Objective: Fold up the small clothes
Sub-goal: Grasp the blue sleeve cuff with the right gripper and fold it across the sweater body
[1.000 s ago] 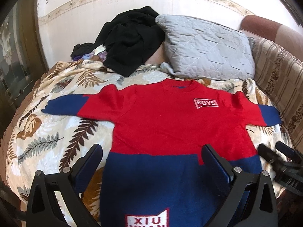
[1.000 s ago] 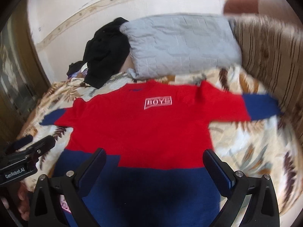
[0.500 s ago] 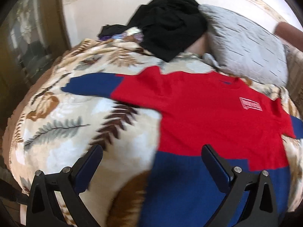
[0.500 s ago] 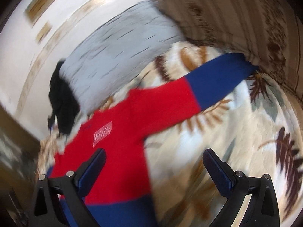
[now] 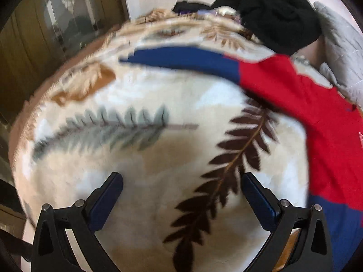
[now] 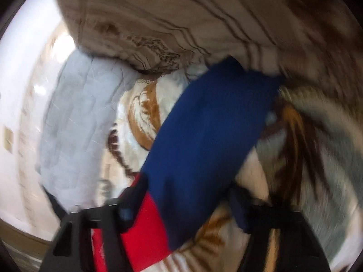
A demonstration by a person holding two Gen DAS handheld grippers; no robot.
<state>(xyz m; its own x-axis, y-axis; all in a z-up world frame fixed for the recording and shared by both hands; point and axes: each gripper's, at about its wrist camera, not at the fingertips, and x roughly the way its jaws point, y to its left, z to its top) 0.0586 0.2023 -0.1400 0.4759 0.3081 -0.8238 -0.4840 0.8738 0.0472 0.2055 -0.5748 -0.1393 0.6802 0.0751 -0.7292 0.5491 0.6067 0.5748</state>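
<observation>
1. My right jaws (image 6: 186, 199) have just been closing. They are now clamped on the sweater (image 6: 211, 124), with its blue sleeve running up and away between the two fingers. The picture is blurred, so I cannot make out the pads pressing on the cloth.
2. The red part of the sweater sits low in the right wrist view, just under the blue sleeve and against my left-hand finger.
3. My left jaws (image 5: 181, 195) stand wide apart with nothing between them. They hang over bare blanket (image 5: 140, 163), to the left of the sweater and clear of it.
4. The sweater lies spread on that blanket. In the left wrist view its red body fills the right edge, with a blue band at the bottom. Its other blue sleeve stretches out to the left across the top of the blanket.
5. A dark brown fern leaf printed on the blanket runs just beside the sweater's red body, passing close to my left jaws' right-hand finger. A grey-green leaf lies farther from the sweater.
6. Beyond the sweater's shoulder sits a heap of black clothes (image 5: 276, 11), touching or nearly touching the red cloth.
7. A grey quilted pillow (image 5: 340, 45) lies behind the sweater's neck, beside the black heap.
8. Past the tip of the clamped sleeve rises a brown-striped cushion (image 6: 181, 22).
</observation>
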